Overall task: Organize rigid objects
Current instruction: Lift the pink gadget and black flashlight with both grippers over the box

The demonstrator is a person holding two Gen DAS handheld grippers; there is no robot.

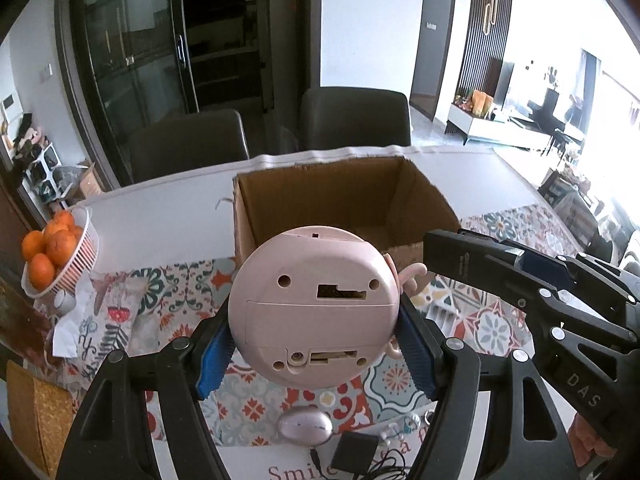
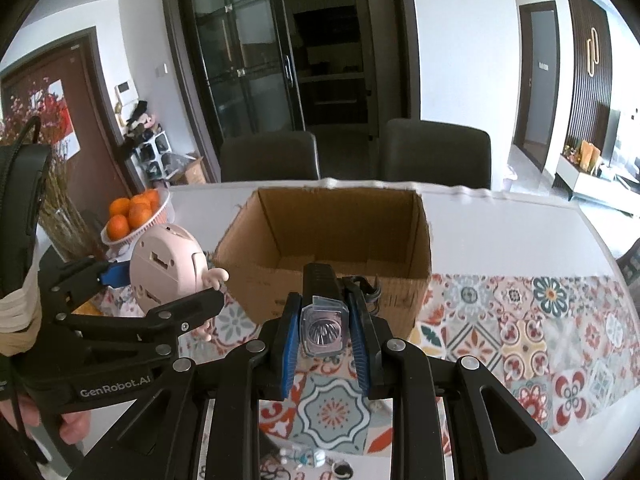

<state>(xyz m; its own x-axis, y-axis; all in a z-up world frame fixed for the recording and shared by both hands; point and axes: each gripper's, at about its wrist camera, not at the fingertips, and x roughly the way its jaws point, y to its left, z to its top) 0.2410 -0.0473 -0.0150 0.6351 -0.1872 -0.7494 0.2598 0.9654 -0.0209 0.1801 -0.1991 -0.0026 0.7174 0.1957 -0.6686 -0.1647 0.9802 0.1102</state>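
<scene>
Between the left gripper's (image 1: pixel 316 344) blue pads sits a round pink plastic toy (image 1: pixel 314 306), clamped at both sides with its flat underside (screw holes and slots showing) facing the camera. Beyond it stands an open brown cardboard box (image 1: pixel 344 200) on the patterned tablecloth (image 1: pixel 496 320). The right gripper (image 2: pixel 325 334), beside the left, is closed on a black flashlight (image 2: pixel 322 320), lens facing the camera, just before the box.

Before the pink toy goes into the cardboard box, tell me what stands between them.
Nothing visible does. The left gripper holds the pink toy above the patterned cloth, just short of the cardboard box. The box's top is open and its visible floor bare. The right gripper, shut on a black flashlight, is alongside, not between.
</scene>
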